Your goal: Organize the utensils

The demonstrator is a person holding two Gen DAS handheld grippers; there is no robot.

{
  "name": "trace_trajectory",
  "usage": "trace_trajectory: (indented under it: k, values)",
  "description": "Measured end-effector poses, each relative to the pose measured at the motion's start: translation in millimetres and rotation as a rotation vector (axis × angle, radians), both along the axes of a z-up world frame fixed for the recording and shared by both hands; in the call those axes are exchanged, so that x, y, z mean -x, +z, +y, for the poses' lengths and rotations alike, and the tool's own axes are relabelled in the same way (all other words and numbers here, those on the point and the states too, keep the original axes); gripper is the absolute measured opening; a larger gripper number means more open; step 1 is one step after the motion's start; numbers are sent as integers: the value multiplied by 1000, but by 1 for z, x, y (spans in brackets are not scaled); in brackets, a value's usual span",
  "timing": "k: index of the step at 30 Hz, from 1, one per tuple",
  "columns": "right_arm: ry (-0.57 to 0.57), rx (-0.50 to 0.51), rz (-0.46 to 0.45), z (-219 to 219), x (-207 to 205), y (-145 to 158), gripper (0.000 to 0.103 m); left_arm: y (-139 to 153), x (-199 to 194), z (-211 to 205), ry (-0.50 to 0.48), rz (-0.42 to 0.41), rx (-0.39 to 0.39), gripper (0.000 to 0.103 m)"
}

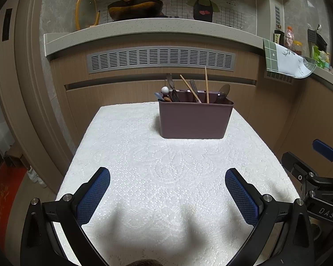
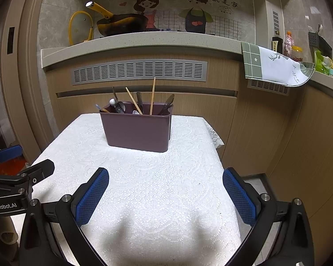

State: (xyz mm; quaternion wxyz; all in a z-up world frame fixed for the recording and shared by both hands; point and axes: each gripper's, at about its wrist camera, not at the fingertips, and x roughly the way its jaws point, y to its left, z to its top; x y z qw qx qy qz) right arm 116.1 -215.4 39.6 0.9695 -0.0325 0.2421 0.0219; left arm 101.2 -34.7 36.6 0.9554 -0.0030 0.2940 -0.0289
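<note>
A dark purple utensil bin point(image 1: 194, 119) point(image 2: 137, 130) stands at the far end of a small table covered with a white lace cloth point(image 1: 166, 173) point(image 2: 157, 177). Upright in it are wooden chopsticks point(image 1: 206, 84) point(image 2: 153, 95), spoons point(image 1: 224, 92) point(image 2: 119, 106) and other utensils. My left gripper point(image 1: 167, 175) hovers open over the near part of the cloth, nothing between its blue pads. Beside it, my right gripper point(image 2: 165, 175) is open too and holds nothing. Each gripper shows at the edge of the other's view.
Behind the table runs a wooden cabinet with a grey vent grille point(image 1: 161, 58) under a stone counter point(image 2: 139, 40). On the counter sit a yellow-handled pan point(image 1: 133, 7) and a lid. A green-white towel point(image 2: 275, 66) hangs at the right, near bottles.
</note>
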Motion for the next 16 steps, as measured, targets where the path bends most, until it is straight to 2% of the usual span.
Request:
trace_trajectory:
  k: [16]
  values:
    - [-5, -1, 0, 1, -1, 1, 102, 0, 4, 0, 6, -23, -18, 103]
